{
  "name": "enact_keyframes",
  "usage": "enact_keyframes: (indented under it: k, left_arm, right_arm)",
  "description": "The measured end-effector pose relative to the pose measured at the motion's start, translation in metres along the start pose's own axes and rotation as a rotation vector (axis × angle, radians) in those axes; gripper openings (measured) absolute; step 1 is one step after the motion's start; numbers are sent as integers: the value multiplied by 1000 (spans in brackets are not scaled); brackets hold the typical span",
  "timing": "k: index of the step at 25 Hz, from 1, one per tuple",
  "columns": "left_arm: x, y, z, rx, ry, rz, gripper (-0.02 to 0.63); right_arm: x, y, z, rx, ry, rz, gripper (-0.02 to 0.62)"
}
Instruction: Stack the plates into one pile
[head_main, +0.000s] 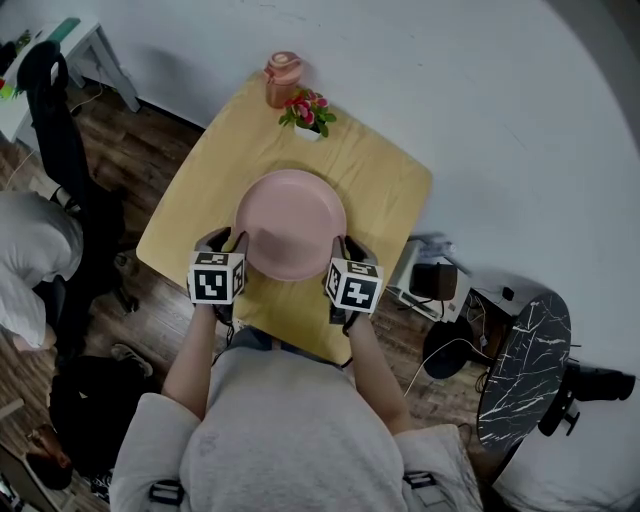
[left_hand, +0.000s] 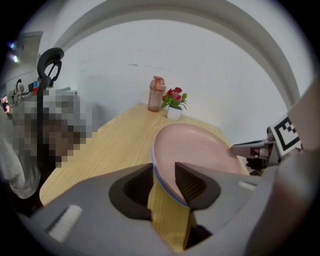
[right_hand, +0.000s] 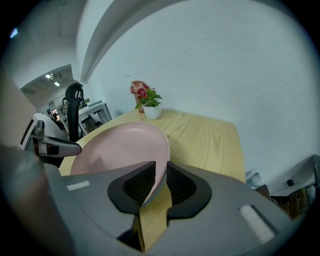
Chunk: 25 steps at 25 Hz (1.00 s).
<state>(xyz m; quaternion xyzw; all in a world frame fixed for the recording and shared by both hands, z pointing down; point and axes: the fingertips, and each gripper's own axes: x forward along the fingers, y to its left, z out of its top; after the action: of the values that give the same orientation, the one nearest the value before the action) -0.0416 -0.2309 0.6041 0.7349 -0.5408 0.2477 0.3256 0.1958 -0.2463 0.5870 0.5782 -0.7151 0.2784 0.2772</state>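
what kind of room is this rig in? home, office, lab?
Most likely an office or lab workspace, not a home: a small light wooden table by a bare white wall, a black office chair near a white desk, and loose cables and adapters on the floor.

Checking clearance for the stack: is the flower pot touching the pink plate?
No: the head view shows a strip of bare table between the flower pot and the pink plate.
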Motion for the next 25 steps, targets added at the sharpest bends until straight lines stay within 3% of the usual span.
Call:
enact_keyframes:
  k: [3, 11, 25]
  left_arm:
    - [-9, -3, 7, 11, -31, 9, 184]
    - [-46, -9, 44, 44, -192, 64, 64]
    - [-130, -44, 105, 130, -501, 58, 58]
  right_arm:
    - [-8, 5, 11, -5, -52, 17, 49]
    - [-46, 28, 47, -62, -215, 120, 3]
    - [-127, 34, 106, -84, -462, 149, 3]
